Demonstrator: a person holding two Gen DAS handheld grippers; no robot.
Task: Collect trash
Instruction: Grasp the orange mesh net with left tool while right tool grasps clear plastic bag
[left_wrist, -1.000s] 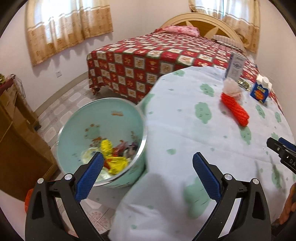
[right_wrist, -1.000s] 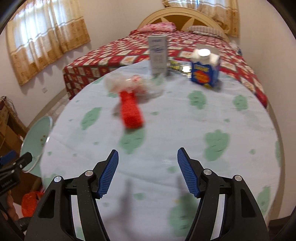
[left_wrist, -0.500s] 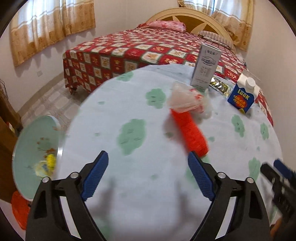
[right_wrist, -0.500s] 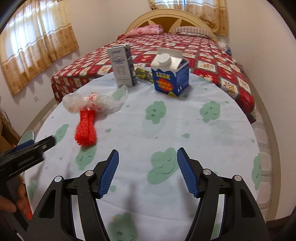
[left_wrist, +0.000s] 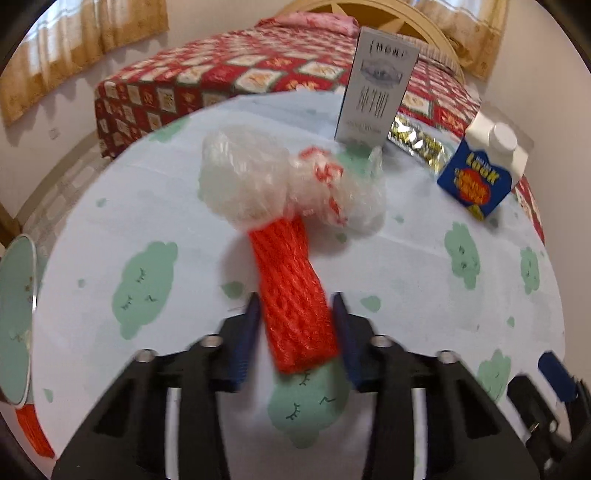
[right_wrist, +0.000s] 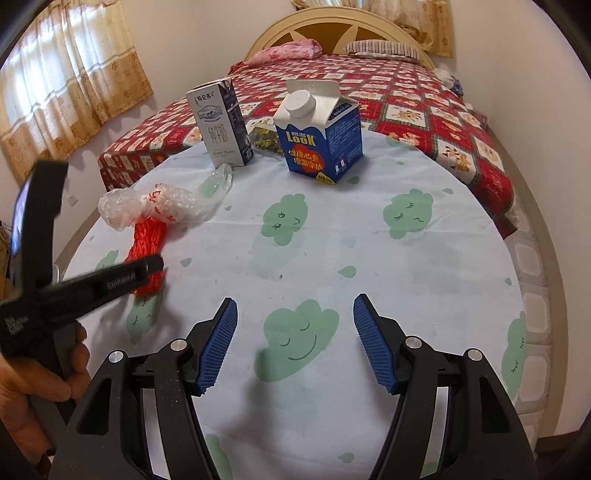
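Two tools work over the bench (right_wrist: 424, 258). The left tool (left_wrist: 295, 325) has its jaws drawn in on either side of the red net sleeve (left_wrist: 291, 288), which lies flat on the cloth, its far end under a crumpled plastic bag (left_wrist: 280, 184); motion blur hides whether the pads press it yet. The right tool (right_wrist: 295, 339) hovers with jaws wide apart, holding nothing.

Judging the risk: the sleeve is soft mesh and may slip free, or drag the bag along, since the two overlap.

Only the left view shows the bin (left_wrist: 14, 317) at the bench's edge and a foil wrapper (left_wrist: 417, 142). The right view shows the blue carton (right_wrist: 321, 136) and the white carton (right_wrist: 221, 125) clearly, and the left tool from outside.
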